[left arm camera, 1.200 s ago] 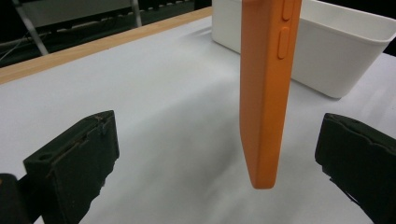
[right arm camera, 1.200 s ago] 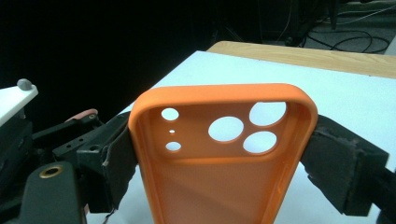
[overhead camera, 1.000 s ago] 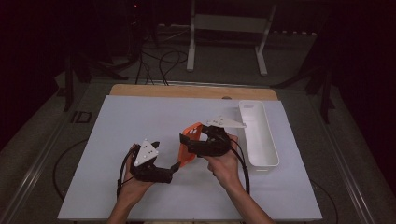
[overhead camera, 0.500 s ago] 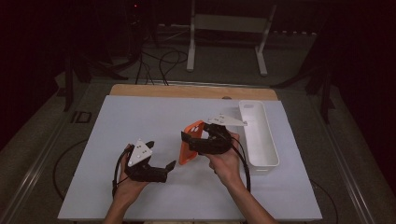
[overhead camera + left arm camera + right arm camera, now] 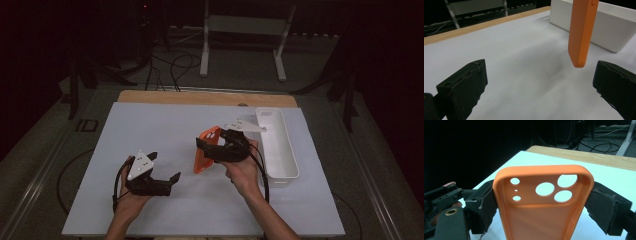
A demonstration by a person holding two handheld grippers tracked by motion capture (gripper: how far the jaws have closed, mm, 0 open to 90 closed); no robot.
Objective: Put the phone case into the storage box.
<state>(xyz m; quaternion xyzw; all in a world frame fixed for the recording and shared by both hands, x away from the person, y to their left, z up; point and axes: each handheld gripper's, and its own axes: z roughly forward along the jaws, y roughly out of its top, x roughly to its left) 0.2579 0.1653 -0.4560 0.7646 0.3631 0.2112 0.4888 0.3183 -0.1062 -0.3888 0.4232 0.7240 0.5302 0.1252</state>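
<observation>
An orange phone case (image 5: pixel 202 163) hangs above the white table, held upright by its two long edges in my right gripper (image 5: pixel 209 148). In the right gripper view the case (image 5: pixel 536 220) shows its inner side and camera holes, and the padded jaws press on both edges around my right gripper (image 5: pixel 544 206). My left gripper (image 5: pixel 164 167) rests low to the left of the case, open and with nothing in it. In the left gripper view the case's lower corner (image 5: pixel 581 32) hangs ahead of the wide-apart jaws of my left gripper (image 5: pixel 541 85).
A long white bin (image 5: pixel 277 145) stands just right of my right hand; its wall (image 5: pixel 614 30) rises behind the case. The white mat (image 5: pixel 150 125) ends at a wooden strip (image 5: pixel 200 97) at the back. Cables and a stand's legs lie on the floor beyond.
My left gripper has drawn back to the left, away from the orange case, and stays open. The right gripper still holds the case in nearly the same place.
</observation>
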